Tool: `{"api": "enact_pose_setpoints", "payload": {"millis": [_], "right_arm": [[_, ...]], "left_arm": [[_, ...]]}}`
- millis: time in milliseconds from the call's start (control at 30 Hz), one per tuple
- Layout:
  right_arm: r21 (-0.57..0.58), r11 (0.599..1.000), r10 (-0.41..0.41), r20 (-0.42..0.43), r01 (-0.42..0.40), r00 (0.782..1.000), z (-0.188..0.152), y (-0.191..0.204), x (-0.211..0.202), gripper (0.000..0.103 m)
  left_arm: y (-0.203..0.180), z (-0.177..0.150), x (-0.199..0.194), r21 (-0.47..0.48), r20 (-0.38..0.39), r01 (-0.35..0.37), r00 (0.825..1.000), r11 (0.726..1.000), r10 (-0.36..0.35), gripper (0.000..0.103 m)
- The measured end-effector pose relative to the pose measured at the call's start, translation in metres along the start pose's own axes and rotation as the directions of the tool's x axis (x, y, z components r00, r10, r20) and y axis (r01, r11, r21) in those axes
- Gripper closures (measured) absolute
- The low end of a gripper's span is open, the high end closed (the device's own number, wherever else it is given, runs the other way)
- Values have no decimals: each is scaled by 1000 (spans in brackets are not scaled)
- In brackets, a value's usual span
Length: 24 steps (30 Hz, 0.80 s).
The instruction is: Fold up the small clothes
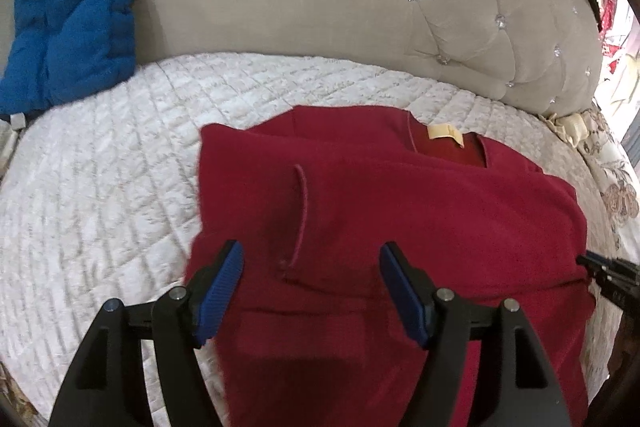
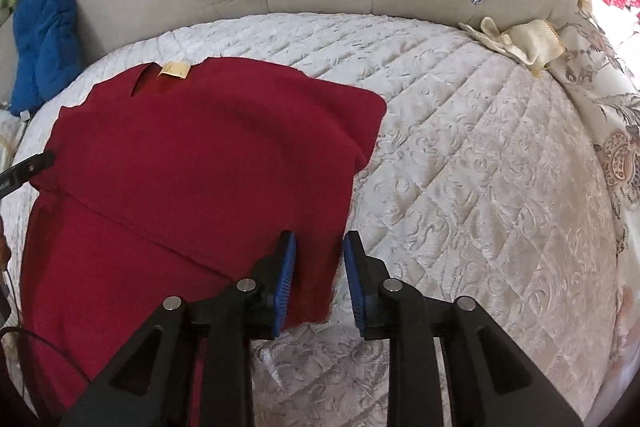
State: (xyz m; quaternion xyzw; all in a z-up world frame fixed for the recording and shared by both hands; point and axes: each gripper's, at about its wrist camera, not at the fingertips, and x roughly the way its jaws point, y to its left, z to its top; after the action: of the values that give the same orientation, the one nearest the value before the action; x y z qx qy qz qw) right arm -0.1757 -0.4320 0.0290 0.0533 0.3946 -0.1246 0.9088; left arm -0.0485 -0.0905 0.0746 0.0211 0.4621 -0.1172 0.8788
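red knit top (image 1: 400,211) lies flat on the quilted white bedspread (image 1: 100,187), neck opening and cream label (image 1: 444,135) toward the tufted headboard (image 1: 320,7). both sides look already turned inward: a sleeve cuff edge shows as a seam line on the body in the left wrist view, and the right wrist view shows a rounded fold along the garment's right edge.

left tool (image 1: 312,291): jaws spread wide, hovering over the lower left part of the top, nothing between the pads. right tool (image 2: 320,283): jaws stand a narrow gap apart over the lower right edge of the top (image 2: 180,167); cloth edge sits in the gap but the pads do not appear to press on it, so no grip.

judgement: side folds done, step in hand is setting up the bottom-to-top fold. next move calls for both tools to come down onto the hem corners, pinch through all layers, then lift and carry the hem toward the neck evenly so the tucked sleeves do not slide out.

blue padded item (image 1: 72,7) leans at the headboard, well apart.
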Motion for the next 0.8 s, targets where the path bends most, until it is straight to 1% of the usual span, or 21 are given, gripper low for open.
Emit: {"api": "enact_pose_setpoints", "payload": {"millis": [100, 267, 400, 500, 567, 700, 767, 800], "right_arm": [[4, 1000, -6, 7, 6, 1000, -1, 0, -5, 98], [32, 999, 18, 23, -19, 1000, -3, -1, -20, 98], [66, 992, 102, 46, -105, 994, -11, -11, -48, 97], [79, 975, 202, 56, -206, 978, -24, -21, -73, 95], [68, 960, 270, 25, -271, 963, -41, -23, -85, 93], [31, 957, 291, -46, -290, 956, -80, -14, -93, 90], [18, 953, 304, -90, -304, 948, -102, -4, -91, 89], [11, 948, 316, -116, -317, 941, -111, -1, -90, 89]], "left_arm": [[7, -5, -16, -7, 21, 2, 1000, 1000, -2, 27], [21, -18, -43, -26, 38, 23, 999, 999, -22, 24], [33, -33, -66, -43, 38, 50, 998, 998, -48, 21], [40, -49, -84, -49, 28, 84, 996, 995, -83, 16], [42, -62, -96, -48, 11, 105, 994, 993, -105, 15], [46, -89, -113, -56, -21, 135, 990, 989, -136, 15], [46, -103, -120, -46, -38, 129, 991, 991, -131, 15], [46, -109, -124, -37, -45, 129, 990, 991, -131, 15]]}}
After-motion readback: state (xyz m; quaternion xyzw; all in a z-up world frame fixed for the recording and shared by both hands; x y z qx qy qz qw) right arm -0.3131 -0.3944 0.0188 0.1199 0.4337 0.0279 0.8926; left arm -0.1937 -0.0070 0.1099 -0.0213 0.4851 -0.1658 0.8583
